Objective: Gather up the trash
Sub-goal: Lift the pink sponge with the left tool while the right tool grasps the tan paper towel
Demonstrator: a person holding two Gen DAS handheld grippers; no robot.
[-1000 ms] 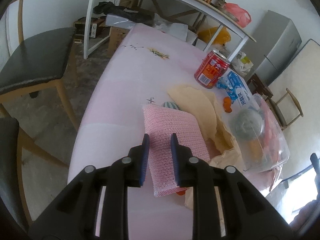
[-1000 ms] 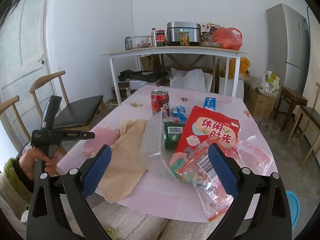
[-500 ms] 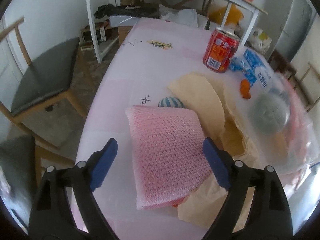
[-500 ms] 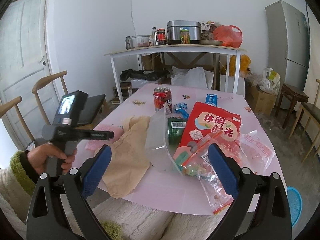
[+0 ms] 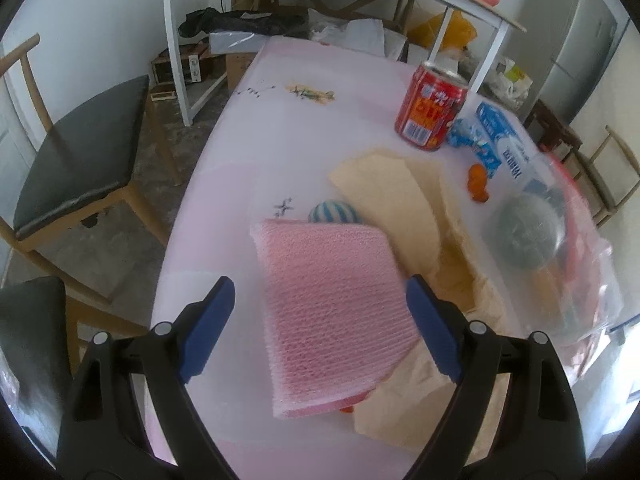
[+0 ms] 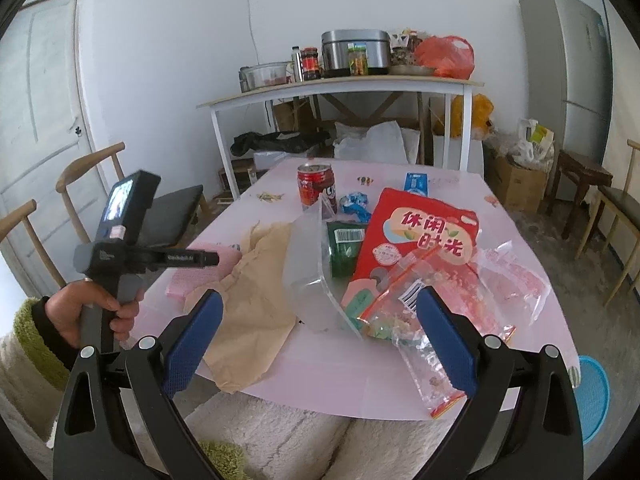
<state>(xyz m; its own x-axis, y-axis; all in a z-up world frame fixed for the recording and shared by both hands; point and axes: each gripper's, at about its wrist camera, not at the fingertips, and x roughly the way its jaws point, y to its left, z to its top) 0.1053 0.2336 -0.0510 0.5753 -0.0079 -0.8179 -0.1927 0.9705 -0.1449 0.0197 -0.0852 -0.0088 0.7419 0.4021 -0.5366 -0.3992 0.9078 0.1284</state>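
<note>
We work at a pale pink table (image 5: 248, 168) in a white-walled room, with a white shelf table (image 6: 340, 88) behind it and dark-seated wooden chairs (image 5: 80, 152) to the side. Our left gripper (image 5: 320, 320) hangs over the near edge with its blue pads spread wide, nothing between them touching; the pink foam net sheet (image 5: 332, 304) lies flat on the table under the gap. Just beyond the sheet sits a small blue-striped ball (image 5: 332, 213), and beside it a crumpled beige paper (image 5: 396, 196) that runs under the sheet's right edge. Farther off stand a red drink can (image 5: 430, 106) and a blue wrapper (image 5: 468, 138). Our right gripper (image 6: 320, 340) is also wide apart and holds nothing, hovering above the near edge, facing a clear plastic container (image 6: 310, 272), a red snack bag (image 6: 416, 248) and a torn clear bag (image 6: 424, 352).
</note>
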